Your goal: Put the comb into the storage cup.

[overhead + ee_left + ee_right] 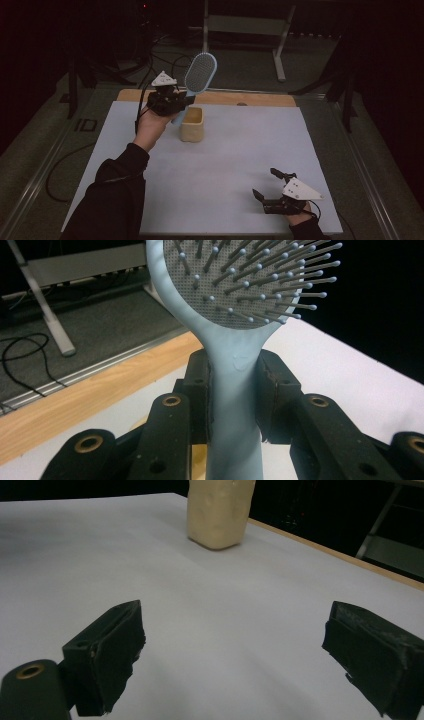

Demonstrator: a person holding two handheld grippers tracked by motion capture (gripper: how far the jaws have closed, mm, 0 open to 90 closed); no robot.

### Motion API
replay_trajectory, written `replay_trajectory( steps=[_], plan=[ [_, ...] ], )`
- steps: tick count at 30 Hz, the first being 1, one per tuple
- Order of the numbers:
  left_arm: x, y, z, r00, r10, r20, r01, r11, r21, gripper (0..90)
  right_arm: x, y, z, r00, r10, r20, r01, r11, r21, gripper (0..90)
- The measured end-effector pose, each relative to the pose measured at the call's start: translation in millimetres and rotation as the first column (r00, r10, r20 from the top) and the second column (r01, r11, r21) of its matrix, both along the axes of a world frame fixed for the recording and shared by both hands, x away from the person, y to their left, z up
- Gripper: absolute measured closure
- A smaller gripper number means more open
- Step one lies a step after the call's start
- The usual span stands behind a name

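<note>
From the high view there is one light blue plastic hairbrush (199,75) with an oval bristled head, one cream, open-topped rectangular container (192,123), and two grippers. The left gripper (176,102) is raised near the far edge of the white table sheet (235,160), clamping the brush handle above the container's left side. The right gripper (265,184) rests low near the front right edge, with wide bare sheet between.

In the left gripper view, both pads (272,390) press the handle, head tilted upward.

In the right gripper view, the jaws stand wide apart, holding nothing, the container (218,510) well ahead.
</note>
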State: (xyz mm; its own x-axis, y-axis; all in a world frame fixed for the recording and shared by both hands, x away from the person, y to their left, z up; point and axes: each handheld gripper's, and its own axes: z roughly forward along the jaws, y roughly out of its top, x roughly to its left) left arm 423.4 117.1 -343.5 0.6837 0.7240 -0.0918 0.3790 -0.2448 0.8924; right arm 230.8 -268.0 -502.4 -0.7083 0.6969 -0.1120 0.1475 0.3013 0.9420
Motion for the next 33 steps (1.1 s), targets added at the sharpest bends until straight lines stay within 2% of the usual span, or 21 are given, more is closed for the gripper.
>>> replay_trajectory(
  steps=[11, 14, 16, 20, 23, 27, 29, 33],
  plan=[
    [14.8, -3.3, -4.3, 0.9997, -0.001, 0.023, 0.003, 0.9963, -0.085, 70.3, 0.1, -0.3, -0.1, 1.0, -0.002, -0.002, 0.002, 1.0, 0.001, 8.9],
    [19.6, -3.6, -7.1, 0.9998, 0.007, 0.018, -0.005, 0.9938, -0.111, 70.3, 0.1, -0.6, -0.1, 1.0, -0.002, -0.002, 0.002, 1.0, 0.0, 9.0],
    [22.3, -4.8, -8.4, 0.9999, 0.009, 0.012, -0.008, 0.9938, -0.111, 70.3, 0.1, -0.4, -0.1, 1.0, -0.001, -0.002, 0.001, 1.0, 0.001, 8.9],
    [26.7, -7.8, -11.1, 0.9991, 0.015, 0.04, -0.01, 0.9944, -0.105, 70.3, 0.1, -0.7, 0.0, 1.0, -0.002, -0.002, 0.002, 1.0, 0.003, 9.0],
    [30.3, -7.2, -13.4, 0.9985, 0.019, 0.052, -0.011, 0.9903, -0.138, 70.3, 0.1, -0.7, 0.0, 1.0, -0.001, -0.002, 0.001, 1.0, 0.004, 9.0],
    [33.0, -7.5, -16.7, 0.9969, 0.026, 0.074, -0.015, 0.9881, -0.153, 70.4, 0.1, -0.7, -0.1, 1.0, 0.0, -0.003, 0.0, 1.0, 0.004, 9.0],
    [36.0, -6.7, -20.9, 0.9943, 0.029, 0.102, -0.011, 0.9841, -0.177, 70.3, 0.1, -0.8, -0.2, 1.0, 0.0, -0.004, 0.0, 1.0, 0.006, 9.0],
    [39.0, -5.4, -26.5, 0.9928, 0.026, 0.117, -0.001, 0.9784, -0.207, 70.3, 0.0, -0.7, -0.1, 1.0, 0.001, -0.004, -0.001, 1.0, 0.006, 8.9]
  ],
)
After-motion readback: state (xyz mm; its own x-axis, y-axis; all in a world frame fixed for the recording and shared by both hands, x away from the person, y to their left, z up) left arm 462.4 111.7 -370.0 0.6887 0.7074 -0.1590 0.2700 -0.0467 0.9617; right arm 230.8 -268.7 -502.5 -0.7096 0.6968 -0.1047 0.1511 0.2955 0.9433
